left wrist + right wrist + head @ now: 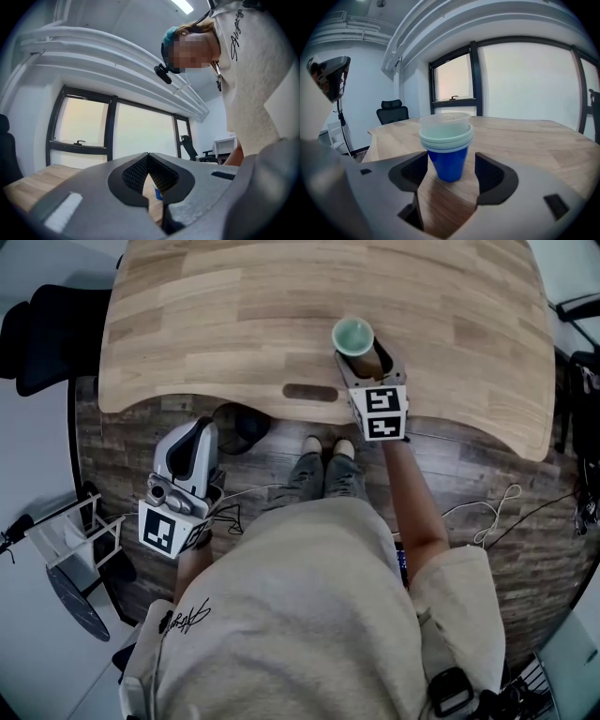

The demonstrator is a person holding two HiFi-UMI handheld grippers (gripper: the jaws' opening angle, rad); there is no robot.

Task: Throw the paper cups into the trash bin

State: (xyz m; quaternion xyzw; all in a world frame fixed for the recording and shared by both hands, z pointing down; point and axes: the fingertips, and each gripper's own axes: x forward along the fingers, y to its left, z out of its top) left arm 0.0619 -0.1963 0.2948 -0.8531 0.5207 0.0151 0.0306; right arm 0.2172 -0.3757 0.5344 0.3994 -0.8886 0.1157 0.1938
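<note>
Blue paper cups point(446, 150), nested in one stack with pale-green rims showing, are standing upright near the wooden table's point(234, 315) near edge, right of its middle. The right gripper point(449, 174) is straddling the stack's base with its jaws spread wide, neither pad touching it. Closing low on the blue wall, squarely and gently, is looking wise — a hard squeeze risks crushing the paper. The left gripper point(149, 161) is hanging below the table edge, jaws pressed together on nothing.

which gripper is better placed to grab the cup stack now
Right. The right gripper has open jaws flanking the stacked cups on the table; the left gripper is shut, off the table.
</note>
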